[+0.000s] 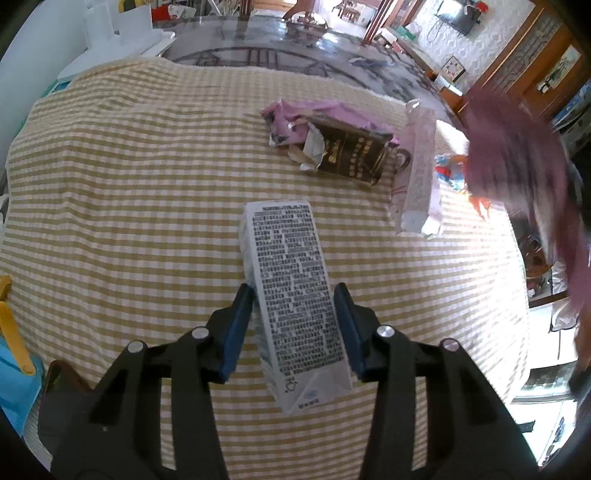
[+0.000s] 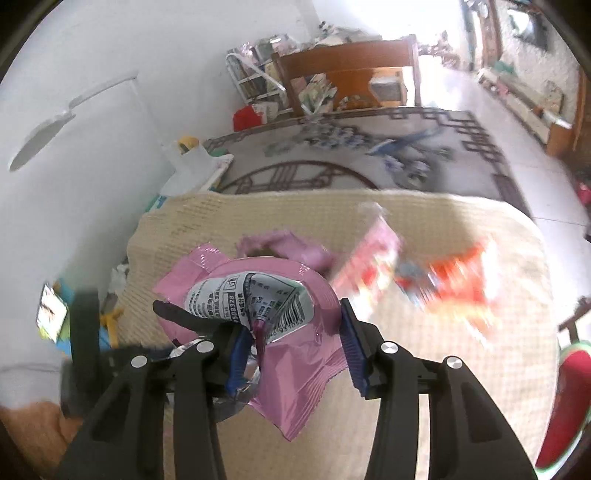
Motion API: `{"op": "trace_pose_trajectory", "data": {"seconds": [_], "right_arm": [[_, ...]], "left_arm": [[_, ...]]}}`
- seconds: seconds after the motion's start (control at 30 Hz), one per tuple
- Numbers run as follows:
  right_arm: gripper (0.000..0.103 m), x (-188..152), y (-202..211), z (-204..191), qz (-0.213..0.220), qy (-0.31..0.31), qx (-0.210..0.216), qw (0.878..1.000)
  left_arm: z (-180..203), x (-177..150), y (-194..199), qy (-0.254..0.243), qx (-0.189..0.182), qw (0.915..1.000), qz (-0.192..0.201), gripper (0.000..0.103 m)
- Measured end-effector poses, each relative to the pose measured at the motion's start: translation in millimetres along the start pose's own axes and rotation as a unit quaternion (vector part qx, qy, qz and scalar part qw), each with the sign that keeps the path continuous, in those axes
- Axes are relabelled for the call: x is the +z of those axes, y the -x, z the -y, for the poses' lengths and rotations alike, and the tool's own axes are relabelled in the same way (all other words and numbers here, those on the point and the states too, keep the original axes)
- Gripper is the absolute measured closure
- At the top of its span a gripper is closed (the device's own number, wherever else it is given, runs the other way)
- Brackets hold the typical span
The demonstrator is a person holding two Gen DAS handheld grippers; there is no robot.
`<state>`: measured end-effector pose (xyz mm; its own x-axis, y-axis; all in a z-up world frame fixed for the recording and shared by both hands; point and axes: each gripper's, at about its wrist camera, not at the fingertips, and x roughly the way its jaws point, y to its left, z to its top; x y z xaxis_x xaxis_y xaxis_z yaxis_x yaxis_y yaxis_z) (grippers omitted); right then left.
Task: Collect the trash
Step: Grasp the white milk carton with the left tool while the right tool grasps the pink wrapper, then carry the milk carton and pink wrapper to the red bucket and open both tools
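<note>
My left gripper [image 1: 293,291] is shut on a white carton [image 1: 295,266] printed with black text, which lies lengthwise between the blue pads above the checked tablecloth [image 1: 129,221]. My right gripper [image 2: 295,321] is shut on a crumpled pink foil wrapper [image 2: 299,373] with a silver barcode patch, held above the cloth. The same wrapper shows as a pink blur [image 1: 517,166] at the right of the left wrist view. More trash lies at the far side of the table: a dark brown packet [image 1: 351,155] on torn pink wrapping, a long pale wrapper [image 1: 421,177], and an orange wrapper [image 2: 458,280], which is blurred.
The table drops off to a patterned carpet [image 2: 332,173] beyond its far edge. White items [image 1: 118,33] stand at the back left, and a blue and yellow object [image 1: 14,350] sits past the left edge. A red, green-rimmed object [image 2: 569,406] is at the right.
</note>
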<state>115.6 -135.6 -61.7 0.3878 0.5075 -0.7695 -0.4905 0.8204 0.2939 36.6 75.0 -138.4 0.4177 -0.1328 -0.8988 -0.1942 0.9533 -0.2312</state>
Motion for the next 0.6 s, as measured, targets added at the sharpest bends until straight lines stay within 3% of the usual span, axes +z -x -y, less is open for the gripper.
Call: {"op": "trace_pose_trajectory", "data": {"seconds": [0.2, 0.27, 0.4, 0.6], "right_arm": [[0.058, -61, 30, 30, 0.033, -0.135, -0.021, 0.99], [0.058, -65, 34, 41, 0.027, -0.146, -0.042, 0.988], [0.058, -69, 55, 58, 0.059, -0.174, -0.061, 0.981], [0.057, -82, 68, 73, 0.068, -0.201, -0.077, 0.974]], "left_arm": [[21, 11, 19, -0.021, -0.004, 0.9988, 0.045, 0.063], [33, 20, 23, -0.033, -0.013, 0.9979, 0.055, 0.063], [61, 32, 30, -0.06, -0.035, 0.9951, 0.071, 0.063], [103, 31, 40, -0.112, -0.065, 0.988, 0.084, 0.063]]}}
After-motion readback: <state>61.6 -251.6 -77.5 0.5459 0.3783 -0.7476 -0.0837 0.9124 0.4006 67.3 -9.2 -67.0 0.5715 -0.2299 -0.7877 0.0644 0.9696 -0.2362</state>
